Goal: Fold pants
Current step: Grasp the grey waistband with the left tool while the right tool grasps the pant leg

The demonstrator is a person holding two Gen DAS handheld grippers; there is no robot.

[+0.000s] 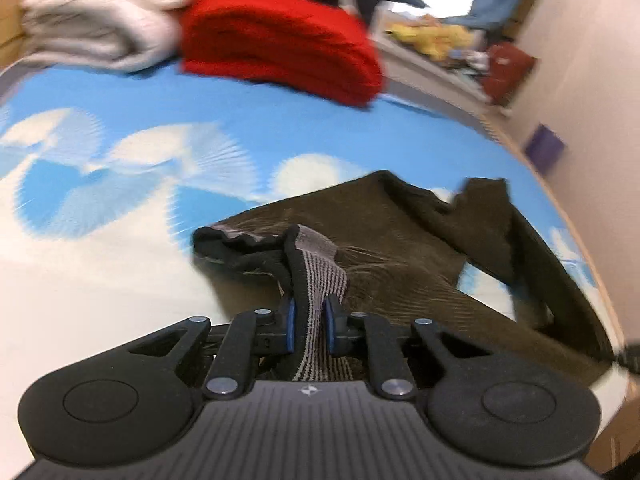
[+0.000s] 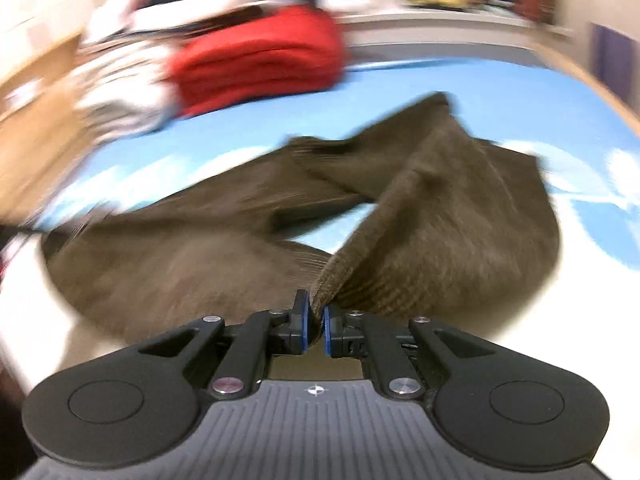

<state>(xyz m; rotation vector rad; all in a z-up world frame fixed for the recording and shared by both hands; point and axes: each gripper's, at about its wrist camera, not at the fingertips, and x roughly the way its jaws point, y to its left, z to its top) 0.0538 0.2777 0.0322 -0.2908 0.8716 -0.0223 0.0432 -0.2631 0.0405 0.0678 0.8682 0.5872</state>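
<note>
Brown corduroy pants [image 1: 400, 248] lie spread on a bed sheet with a blue sky and white cloud print [image 1: 120, 184]. My left gripper [image 1: 310, 312] is shut on the pants' waistband, whose grey striped lining [image 1: 320, 276] is turned up between the blue pads. In the right wrist view the pants [image 2: 440, 220] lie in two bunched parts, blurred by motion. My right gripper [image 2: 315, 316] is shut on a raised edge of the brown fabric.
A folded red cloth [image 1: 280, 44] and a folded white blanket [image 1: 100, 16] sit at the bed's far end. A shelf with yellow items [image 1: 432, 40] stands behind. A pale wall [image 1: 580, 100] runs along the bed's right side.
</note>
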